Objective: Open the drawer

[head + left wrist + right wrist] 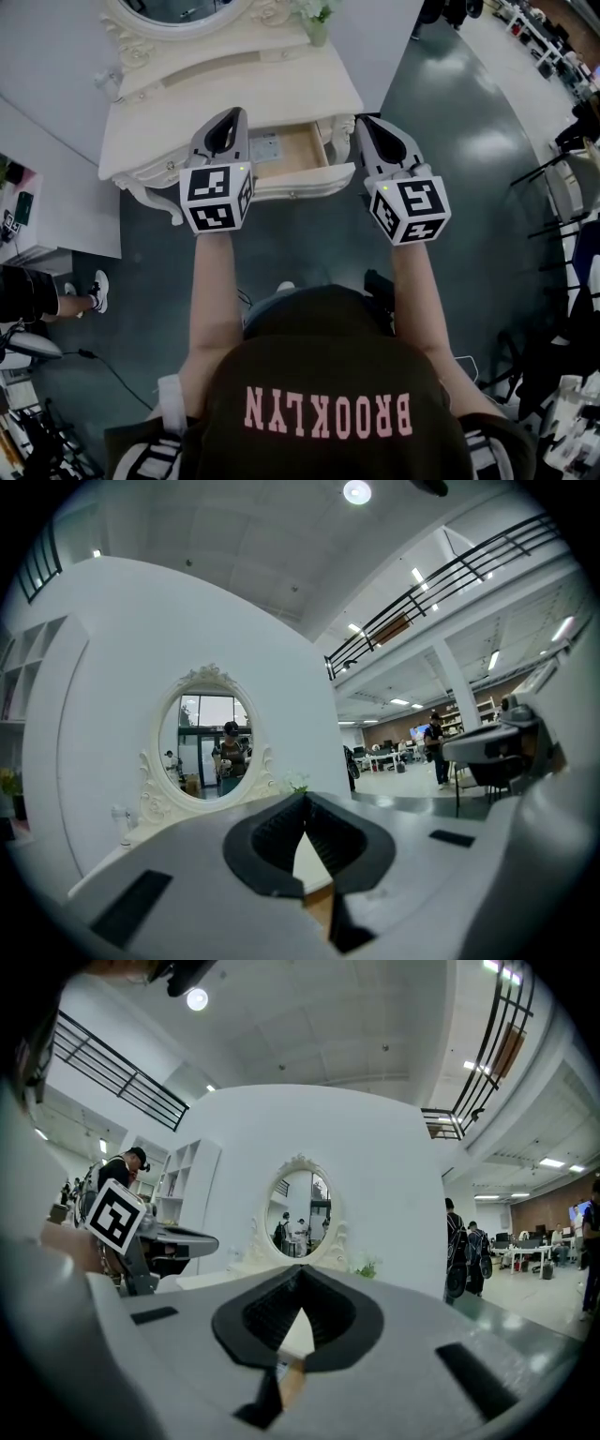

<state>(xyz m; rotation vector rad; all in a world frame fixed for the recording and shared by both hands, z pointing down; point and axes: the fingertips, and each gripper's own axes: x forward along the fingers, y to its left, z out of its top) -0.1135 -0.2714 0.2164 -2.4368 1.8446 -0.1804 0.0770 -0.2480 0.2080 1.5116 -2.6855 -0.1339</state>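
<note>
The cream dressing table (234, 84) stands in front of me. Its middle drawer (292, 150) is pulled out, and the wooden inside shows. My left gripper (232, 112) hovers over the drawer's left part, shut and empty. My right gripper (364, 120) hangs just off the drawer's right end, also shut and empty. In the left gripper view the jaws (305, 797) meet at the tip in front of the oval mirror (206, 747). The right gripper view shows its jaws (300, 1269) closed below the same mirror (302, 1208).
A small plant in a vase (317, 23) stands on the table top at the back right. A white cabinet (47, 187) is at the left, with a bystander's leg and shoe (84, 295) near it. Dark stands and chairs (562, 187) crowd the right side.
</note>
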